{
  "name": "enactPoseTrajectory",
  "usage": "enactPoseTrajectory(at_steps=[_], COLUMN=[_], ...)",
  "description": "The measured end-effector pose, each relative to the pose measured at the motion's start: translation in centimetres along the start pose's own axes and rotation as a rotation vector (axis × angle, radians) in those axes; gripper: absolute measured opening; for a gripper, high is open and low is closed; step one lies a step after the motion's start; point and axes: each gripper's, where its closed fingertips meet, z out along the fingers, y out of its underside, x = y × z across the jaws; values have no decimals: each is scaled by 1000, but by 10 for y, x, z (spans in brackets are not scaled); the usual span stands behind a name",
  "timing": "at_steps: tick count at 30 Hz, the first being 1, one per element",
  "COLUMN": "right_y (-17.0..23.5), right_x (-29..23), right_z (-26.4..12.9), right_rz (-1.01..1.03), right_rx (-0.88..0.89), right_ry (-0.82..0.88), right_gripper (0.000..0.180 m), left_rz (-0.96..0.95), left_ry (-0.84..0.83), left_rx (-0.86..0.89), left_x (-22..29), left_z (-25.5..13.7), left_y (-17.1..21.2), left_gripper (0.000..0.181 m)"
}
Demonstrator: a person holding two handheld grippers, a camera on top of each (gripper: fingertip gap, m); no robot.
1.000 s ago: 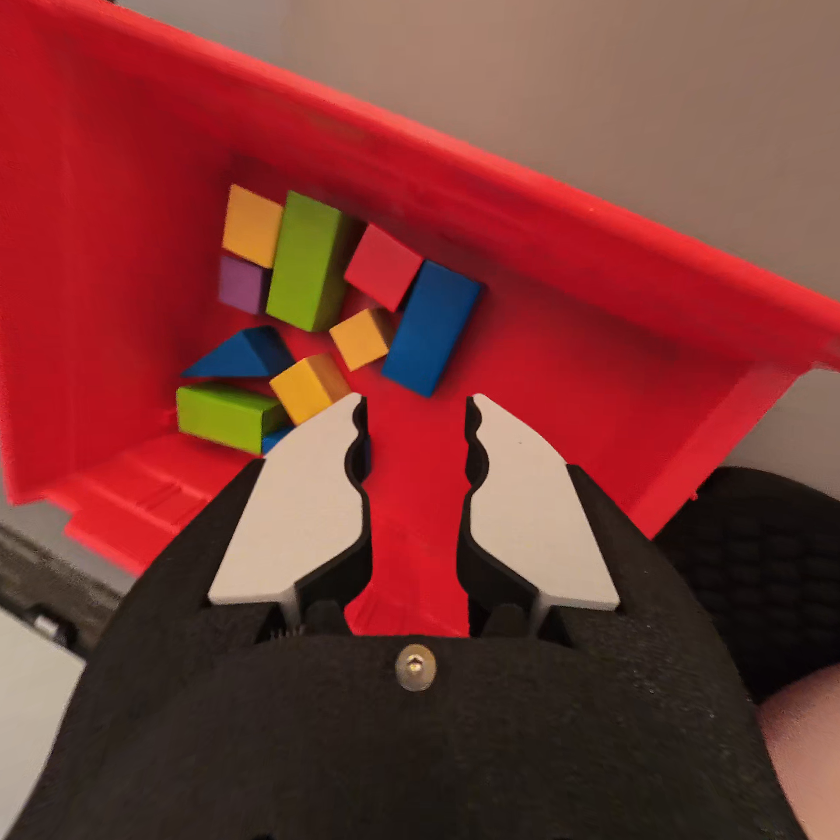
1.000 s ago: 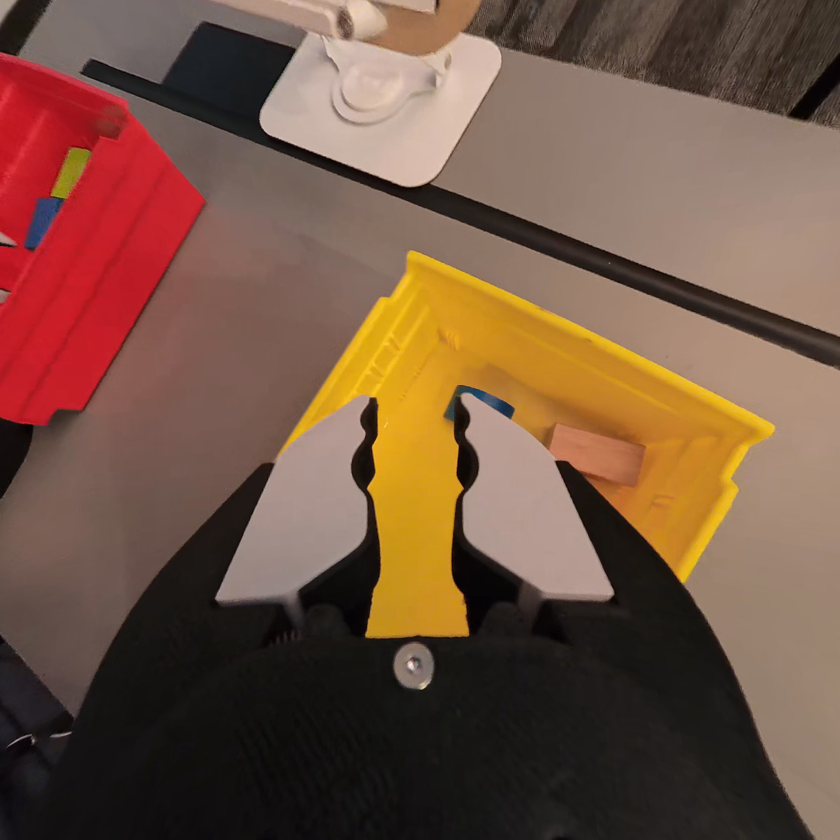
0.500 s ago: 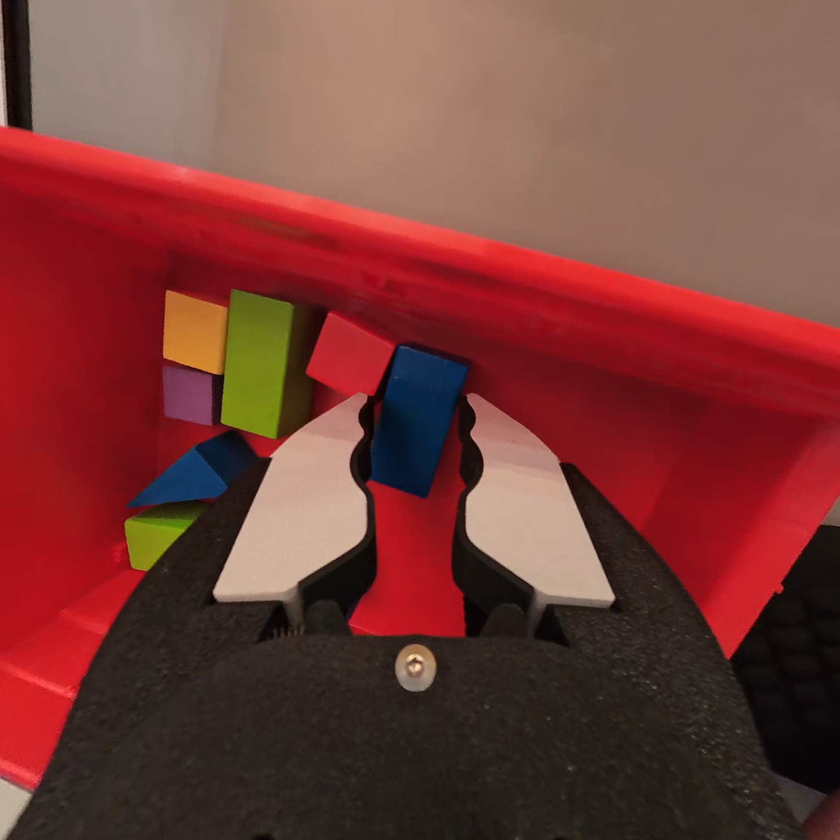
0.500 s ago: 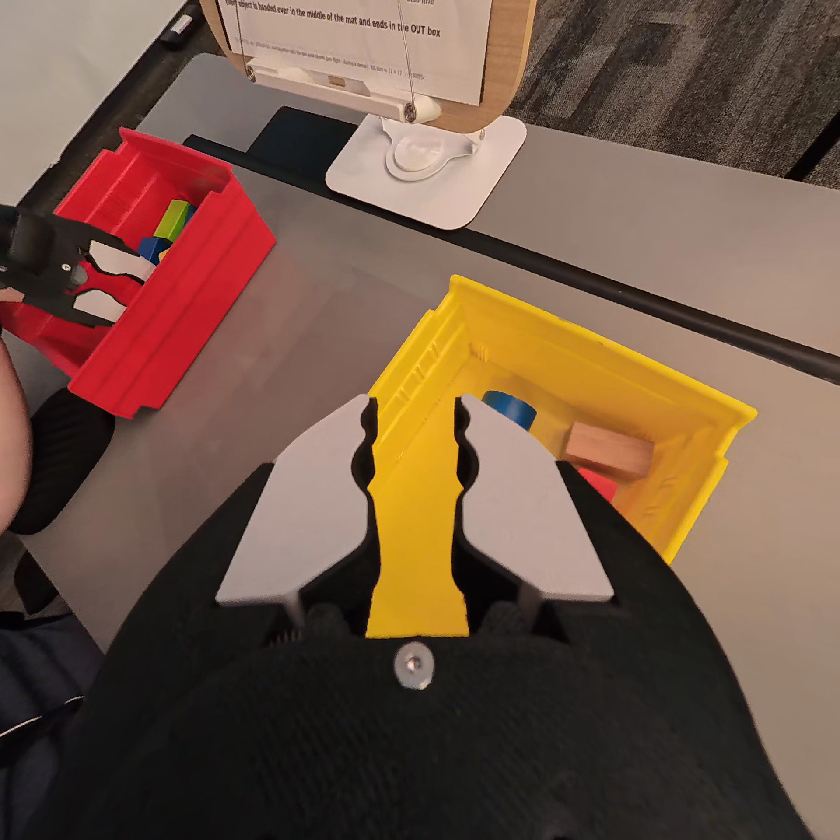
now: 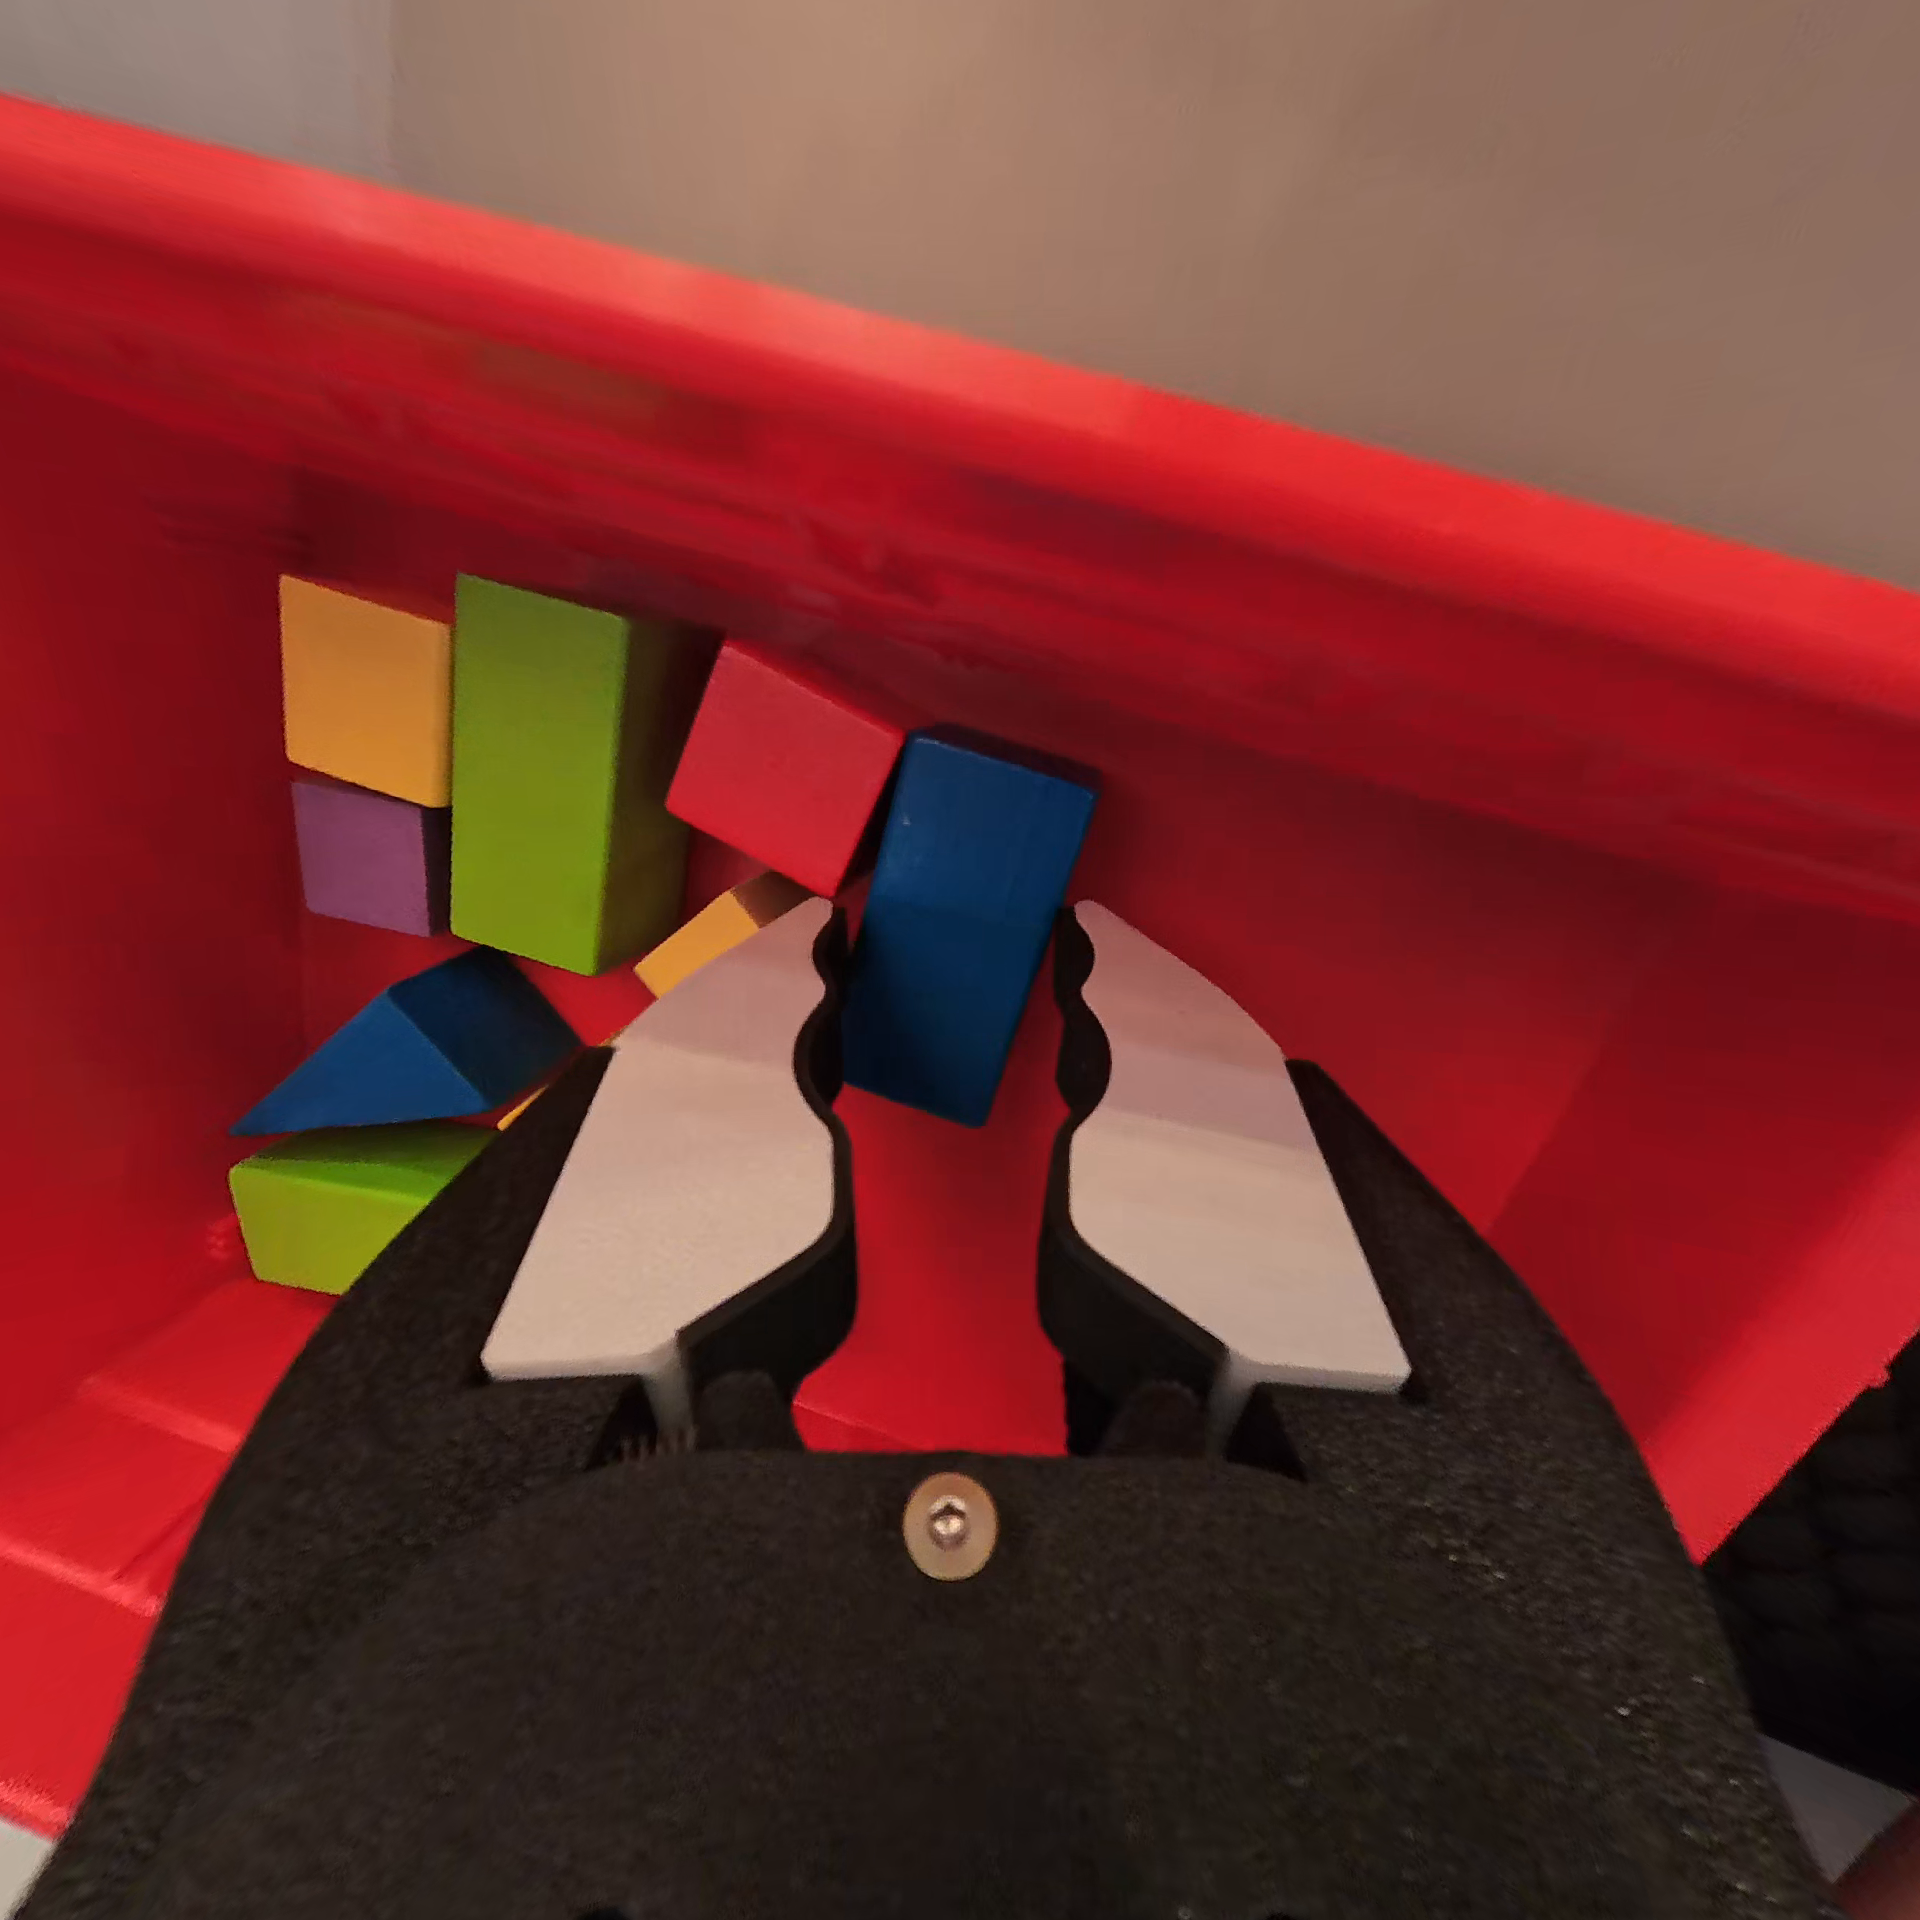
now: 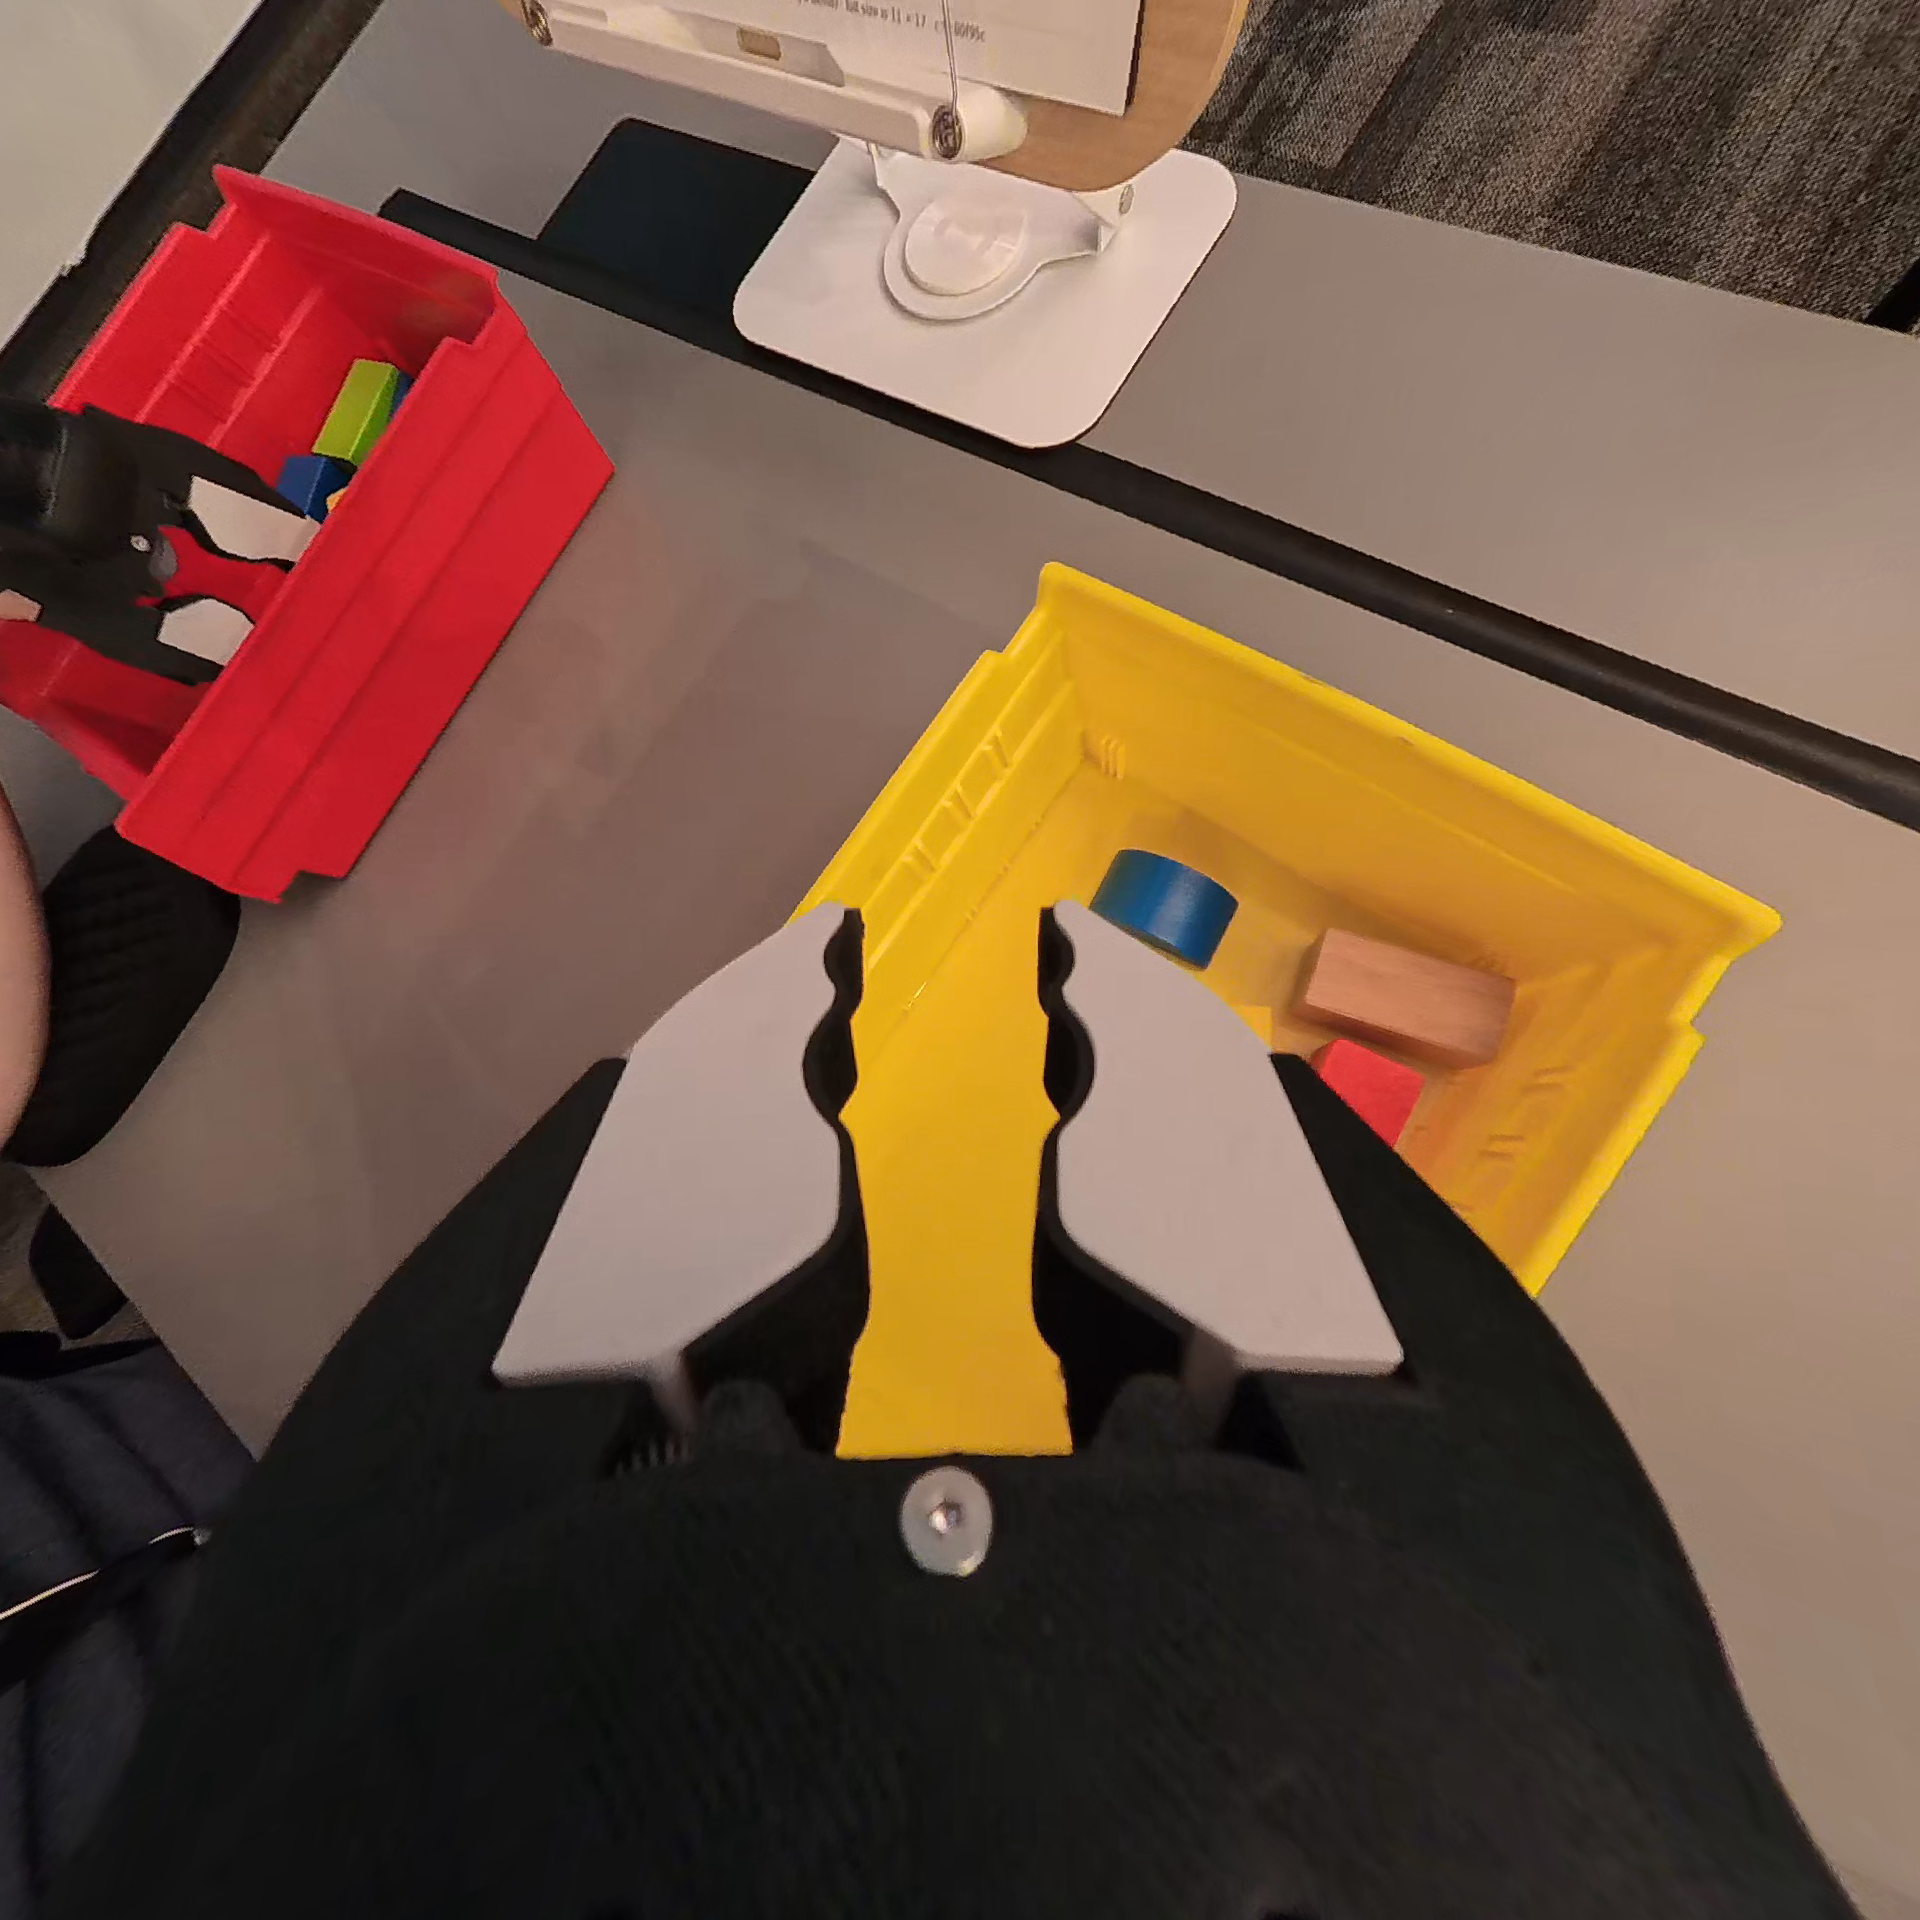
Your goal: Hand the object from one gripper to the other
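The left hand-held gripper [image 5: 945,935] straddles a long blue wooden block [image 5: 961,914], jaws wide; the right hand-held gripper [image 6: 948,925] gapes empty.

left gripper [image 5: 943,914] agape, right gripper [image 6: 948,920] (likewise) agape

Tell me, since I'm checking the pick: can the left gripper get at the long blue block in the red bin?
Probably yes. The left gripper is open with the long blue block between its fingertips, nothing lying across it; the red cube only leans beside its top, inside the red bin.
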Motion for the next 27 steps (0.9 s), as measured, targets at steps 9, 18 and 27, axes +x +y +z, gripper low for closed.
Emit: enactPoseTrajectory(at_steps=[9, 18, 27], right_y=[4, 9, 6], right_x=[1, -2, -7], right_z=[2, 10, 16], right_rz=[0, -23, -45], right_rx=[-20, -70, -76], right_ry=[-2, 0, 0], right_gripper=[34, 33, 33], left_rz=[-2, -57, -97], left_ry=[11, 59, 22], left_rx=[18, -15, 2], left_x=[1, 4, -3], left_z=[3, 7, -17], left_y=[0, 3, 5], left_gripper=[38, 38, 37])
